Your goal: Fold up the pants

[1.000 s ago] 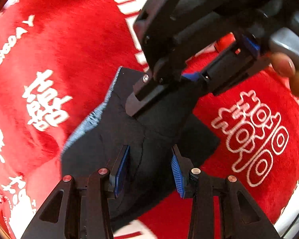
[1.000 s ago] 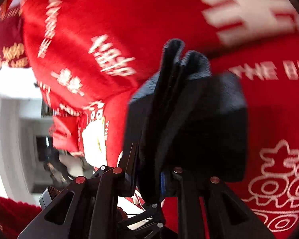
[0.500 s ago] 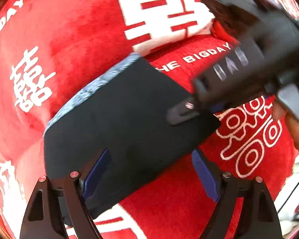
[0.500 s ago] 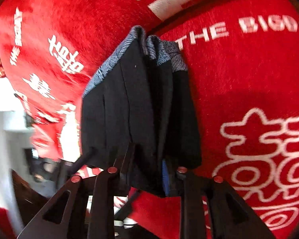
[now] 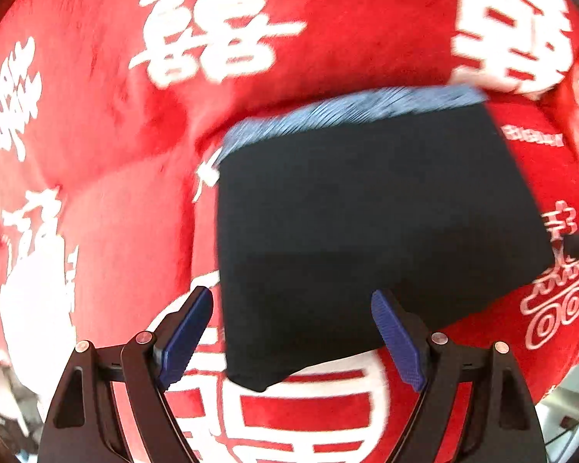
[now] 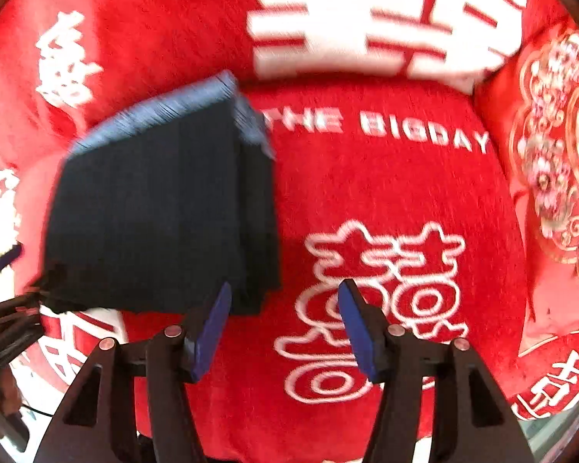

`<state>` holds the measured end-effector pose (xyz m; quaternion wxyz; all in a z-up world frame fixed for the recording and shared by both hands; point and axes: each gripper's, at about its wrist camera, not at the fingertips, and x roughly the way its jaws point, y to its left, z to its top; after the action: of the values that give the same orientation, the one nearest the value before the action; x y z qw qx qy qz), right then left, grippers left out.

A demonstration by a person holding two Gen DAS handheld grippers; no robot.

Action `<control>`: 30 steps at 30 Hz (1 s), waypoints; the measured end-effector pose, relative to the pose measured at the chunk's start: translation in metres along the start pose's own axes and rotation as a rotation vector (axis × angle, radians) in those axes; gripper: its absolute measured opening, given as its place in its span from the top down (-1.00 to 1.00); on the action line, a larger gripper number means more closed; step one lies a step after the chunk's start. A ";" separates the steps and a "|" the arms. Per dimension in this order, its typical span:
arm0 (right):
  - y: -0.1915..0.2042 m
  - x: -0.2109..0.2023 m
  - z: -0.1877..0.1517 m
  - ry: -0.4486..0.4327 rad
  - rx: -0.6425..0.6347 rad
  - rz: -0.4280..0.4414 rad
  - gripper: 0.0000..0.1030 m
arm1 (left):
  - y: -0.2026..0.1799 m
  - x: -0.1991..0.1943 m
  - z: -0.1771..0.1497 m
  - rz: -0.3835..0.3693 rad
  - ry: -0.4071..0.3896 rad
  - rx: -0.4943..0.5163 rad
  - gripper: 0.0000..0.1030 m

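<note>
**K:** Between the left gripper's blue ribbed pads, spread wide, nothing is pinched. The folded dark navy pants lie just ahead; their near corner sits between the fingers, not gripped.

**M:** Right gripper?

**K:** Also spread, empty, beside the stack's right edge. Pants lie flat on the red plush blanket with white characters, grey-blue ribbed waistband at the far edge.

**M:** Looks like the fold is done?

**K:** Probably, a compact rectangle with several layers showing on the right side.

**M:** Risks?

**K:** That left finger near the corner could snag the top layer on pull-back and peel the fold open. The plush underneath is lumpy, so the stack could slump or fan out if nudged.
</note>
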<state>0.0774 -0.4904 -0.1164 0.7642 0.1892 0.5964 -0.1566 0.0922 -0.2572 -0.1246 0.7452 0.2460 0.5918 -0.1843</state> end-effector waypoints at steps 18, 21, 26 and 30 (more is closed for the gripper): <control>0.039 0.055 -0.022 0.122 0.050 0.010 -0.41 | 0.039 0.016 -0.007 -0.094 0.049 -0.057 -0.65; 0.048 0.052 -0.024 0.107 0.034 -0.011 -0.43 | 0.043 0.017 -0.005 -0.083 0.041 -0.052 -0.65; 0.053 0.054 -0.028 0.121 0.006 -0.010 -0.52 | 0.046 0.019 -0.005 -0.067 0.053 -0.075 -0.65; 0.053 0.048 -0.038 0.150 -0.027 -0.011 -0.52 | 0.043 0.021 -0.003 -0.045 0.065 -0.086 -0.65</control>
<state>0.0808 -0.4262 -0.1664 0.7188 0.1870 0.6552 -0.1381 0.1194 -0.2199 -0.1394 0.7310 0.2062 0.6286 -0.1674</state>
